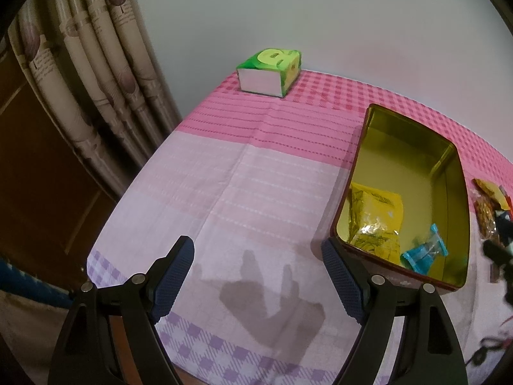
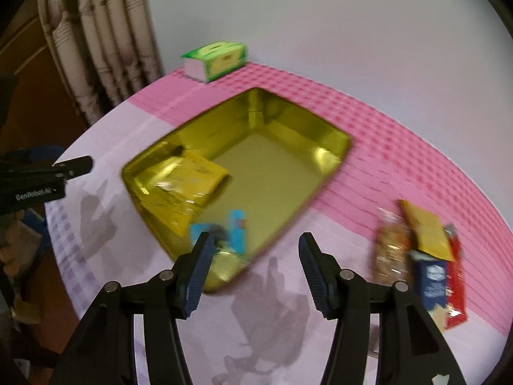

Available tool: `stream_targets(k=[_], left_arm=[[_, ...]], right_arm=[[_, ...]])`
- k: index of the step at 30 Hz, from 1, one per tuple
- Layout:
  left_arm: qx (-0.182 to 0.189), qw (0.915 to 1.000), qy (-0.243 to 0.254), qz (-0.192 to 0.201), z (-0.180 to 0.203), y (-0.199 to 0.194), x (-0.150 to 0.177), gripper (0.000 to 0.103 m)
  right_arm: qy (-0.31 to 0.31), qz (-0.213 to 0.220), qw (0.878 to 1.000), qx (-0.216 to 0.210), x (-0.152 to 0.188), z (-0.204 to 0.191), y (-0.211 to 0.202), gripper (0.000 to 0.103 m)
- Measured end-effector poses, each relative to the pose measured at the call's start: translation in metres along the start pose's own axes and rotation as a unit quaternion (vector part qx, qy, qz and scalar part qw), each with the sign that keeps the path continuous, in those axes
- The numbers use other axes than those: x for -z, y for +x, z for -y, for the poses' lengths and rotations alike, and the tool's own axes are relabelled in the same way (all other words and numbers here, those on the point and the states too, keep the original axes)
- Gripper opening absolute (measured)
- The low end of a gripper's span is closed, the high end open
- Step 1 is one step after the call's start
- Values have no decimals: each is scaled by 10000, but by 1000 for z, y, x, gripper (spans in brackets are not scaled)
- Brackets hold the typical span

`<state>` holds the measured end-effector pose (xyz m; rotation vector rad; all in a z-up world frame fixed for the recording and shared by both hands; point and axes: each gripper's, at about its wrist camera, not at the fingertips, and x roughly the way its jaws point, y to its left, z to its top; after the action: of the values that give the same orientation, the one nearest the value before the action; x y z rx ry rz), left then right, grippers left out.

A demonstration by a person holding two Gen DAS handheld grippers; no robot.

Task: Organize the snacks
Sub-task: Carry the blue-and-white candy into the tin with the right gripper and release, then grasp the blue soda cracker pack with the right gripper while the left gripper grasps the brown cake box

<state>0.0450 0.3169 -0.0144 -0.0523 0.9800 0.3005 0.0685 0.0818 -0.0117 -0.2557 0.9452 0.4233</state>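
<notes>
An open gold tin [image 1: 449, 192] [image 2: 320, 134] sits on the pink cloth. Inside it lie a yellow snack packet [image 1: 376, 215] [image 2: 189, 186] and a blue wrapped snack [image 1: 423, 252] [image 2: 235, 229]. A pile of loose snacks [image 2: 426, 243] lies right of the tin: a clear bag of nuts, a yellow packet, a dark blue packet and a red one; the pile also shows at the edge of the left wrist view [image 1: 489, 208]. My left gripper [image 1: 258, 276] is open and empty, left of the tin's near corner. My right gripper [image 2: 255, 263] is open and empty above the tin's near edge.
A green tissue box [image 1: 271, 72] [image 2: 214, 57] stands at the far edge by the wall. Curtains [image 1: 96, 80] hang left of the table. The left gripper's body [image 2: 38, 176] shows at the left of the right wrist view. The table's near edge is close below both grippers.
</notes>
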Motion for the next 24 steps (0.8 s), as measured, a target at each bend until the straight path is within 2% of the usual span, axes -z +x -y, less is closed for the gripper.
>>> stream_targets(k=[9, 14, 21, 24], left_arm=[[65, 9996, 289, 37, 17, -2, 3, 83], [117, 9989, 445, 98, 25, -4, 5, 83], [326, 9973, 626, 194, 39, -9, 7, 83], [407, 9965, 705, 181, 48, -11, 10, 83]], right_arm=[[692, -37, 9950, 719, 35, 95, -25, 52], [958, -216, 9904, 977, 57, 140, -26, 52], [1093, -460, 9882, 970, 75, 165, -9, 52], [1104, -502, 9891, 840, 77, 173, -3, 54]])
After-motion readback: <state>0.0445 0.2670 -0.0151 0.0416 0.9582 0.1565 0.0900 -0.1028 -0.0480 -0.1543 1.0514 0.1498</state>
